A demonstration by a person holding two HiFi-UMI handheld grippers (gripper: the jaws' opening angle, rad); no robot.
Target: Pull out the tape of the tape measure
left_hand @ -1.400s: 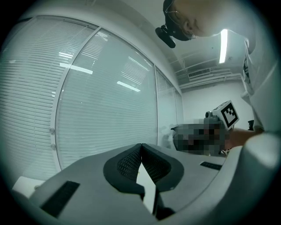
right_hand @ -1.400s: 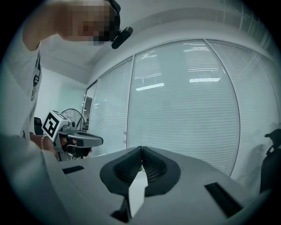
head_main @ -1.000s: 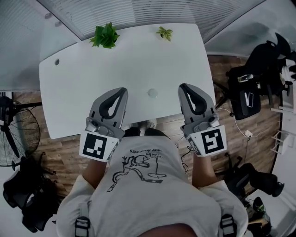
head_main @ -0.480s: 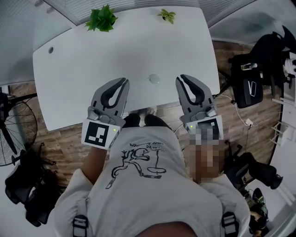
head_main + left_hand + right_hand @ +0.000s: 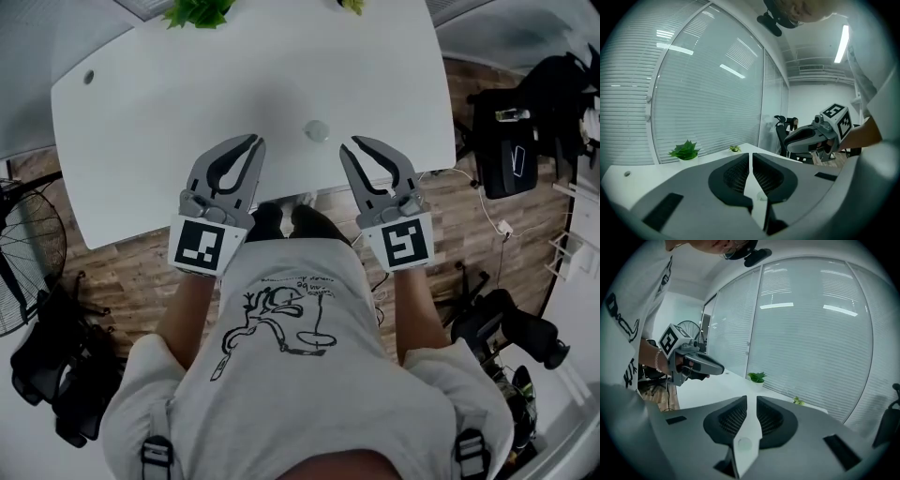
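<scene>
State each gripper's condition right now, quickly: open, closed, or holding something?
Grey left gripper: closed, empty.
Grey right gripper: slightly open, jaws have just been opening, nothing between them.

**Left gripper closed over a white table**

The left gripper (image 5: pixel 750 155) has its jaws closed to a thin slit, holding nothing; a small round tape measure (image 5: pixel 761 197) shows through the gap, on the white table (image 5: pixel 656 164); a leafy plant (image 5: pixel 684 150) and a smaller plant (image 5: pixel 735 148) stand by the blinds (image 5: pixel 703 93); the right gripper (image 5: pixel 787 139) hangs at the right.
</scene>
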